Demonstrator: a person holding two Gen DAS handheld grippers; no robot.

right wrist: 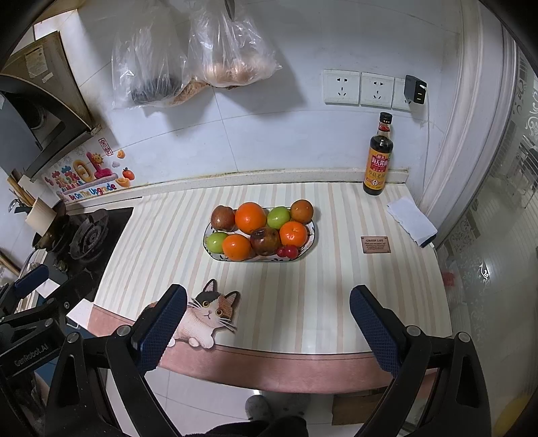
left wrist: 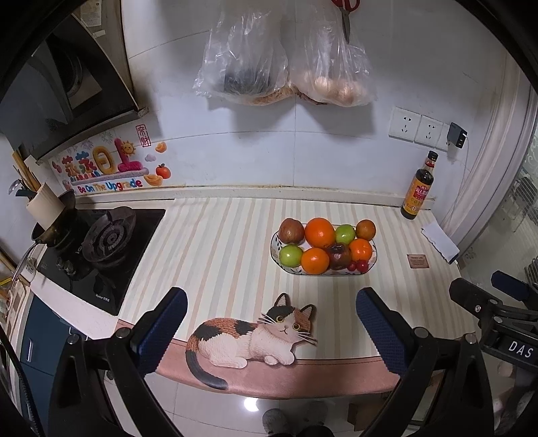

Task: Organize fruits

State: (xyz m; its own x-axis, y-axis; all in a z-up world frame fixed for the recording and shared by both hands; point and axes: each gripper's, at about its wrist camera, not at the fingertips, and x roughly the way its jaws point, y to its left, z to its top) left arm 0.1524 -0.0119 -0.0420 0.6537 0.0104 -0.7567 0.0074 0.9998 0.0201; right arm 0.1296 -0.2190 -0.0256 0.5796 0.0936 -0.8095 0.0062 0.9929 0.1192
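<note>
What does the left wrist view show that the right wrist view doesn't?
Only the left wrist view shows the red-handled scissors hanging on the wall, the whole printed calico cat and the right tool at its edge.

Only the right wrist view shows the left tool at its edge and the third white wall socket.

Both show the oval patterned fruit plate, the dark soy sauce bottle, the black gas burner and two clear plastic bags. Both tools are open.

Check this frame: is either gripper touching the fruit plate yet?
Apart. In both wrist views, bare striped mat lies between the open left gripper and right gripper and the fruit plate, which sits farther back on the counter.
</note>
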